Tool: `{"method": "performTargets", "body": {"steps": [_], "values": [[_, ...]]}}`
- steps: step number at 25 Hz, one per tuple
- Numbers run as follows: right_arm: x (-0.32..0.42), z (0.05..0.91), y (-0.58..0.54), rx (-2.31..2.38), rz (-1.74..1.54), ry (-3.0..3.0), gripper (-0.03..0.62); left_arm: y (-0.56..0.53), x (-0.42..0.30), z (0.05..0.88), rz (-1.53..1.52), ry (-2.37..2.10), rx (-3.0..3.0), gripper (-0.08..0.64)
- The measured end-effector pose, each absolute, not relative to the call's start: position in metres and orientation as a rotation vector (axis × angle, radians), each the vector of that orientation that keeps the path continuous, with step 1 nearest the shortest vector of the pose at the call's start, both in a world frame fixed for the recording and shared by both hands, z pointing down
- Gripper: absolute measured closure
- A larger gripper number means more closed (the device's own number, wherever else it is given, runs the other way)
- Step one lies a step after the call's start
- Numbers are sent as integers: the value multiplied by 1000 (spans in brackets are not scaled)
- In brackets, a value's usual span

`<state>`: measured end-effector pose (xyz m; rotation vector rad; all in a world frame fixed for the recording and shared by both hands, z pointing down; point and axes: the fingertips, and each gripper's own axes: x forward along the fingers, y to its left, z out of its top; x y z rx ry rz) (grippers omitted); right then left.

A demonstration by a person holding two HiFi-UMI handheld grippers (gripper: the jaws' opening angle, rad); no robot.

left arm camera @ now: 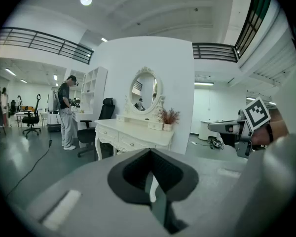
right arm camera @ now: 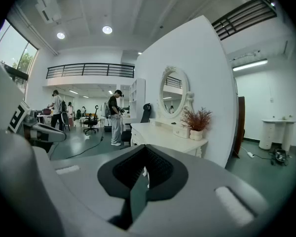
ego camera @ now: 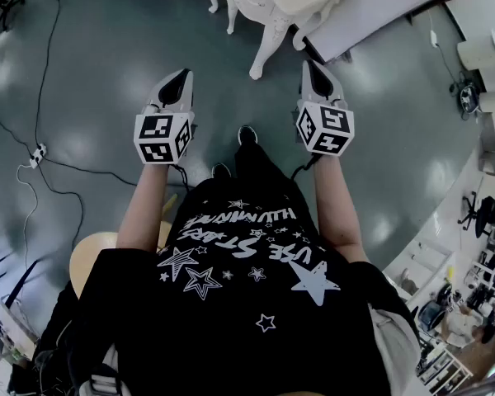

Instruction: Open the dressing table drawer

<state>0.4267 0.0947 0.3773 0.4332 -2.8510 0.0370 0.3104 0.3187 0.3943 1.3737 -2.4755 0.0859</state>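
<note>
The white dressing table (ego camera: 272, 2) with carved legs stands a couple of steps ahead, at the top of the head view. Its closed drawers (left arm camera: 124, 143) face me, under an oval mirror (left arm camera: 145, 89) and a small potted plant (left arm camera: 167, 117). From the right gripper view I see the table (right arm camera: 160, 135) and mirror (right arm camera: 173, 94) at an angle. My left gripper (ego camera: 176, 83) and right gripper (ego camera: 314, 69) are held side by side at chest height, well short of the table. Both are shut with nothing held. The left jaws (left arm camera: 150, 154) and right jaws (right arm camera: 145, 149) point toward the table.
A white partition wall (left arm camera: 148, 68) backs the table. A person (left arm camera: 65, 112) stands by an office chair (left arm camera: 96, 127) to its left. Cables (ego camera: 45, 73) run over the grey floor at left. A round wooden stool (ego camera: 91, 254) is behind my left side. Shelves (ego camera: 470, 287) line the right.
</note>
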Motion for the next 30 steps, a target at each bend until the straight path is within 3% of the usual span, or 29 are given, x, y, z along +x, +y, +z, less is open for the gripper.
{"method": "performTargets", "body": {"steps": [21,22,24,30], "values": [[401,380,110,449,121,-2894,563,361,305,403,61,-2506,1269,560],[395,380,108,454,122,-2897,533,361,301,404,61,-2506,1263,560],[381,382,100,464,134,-2901,401,358,289,405,67,-2511,1254,560],[325,393,65,488,175,-2884,291,341,243,411,78,-2504,1231,560]]}}
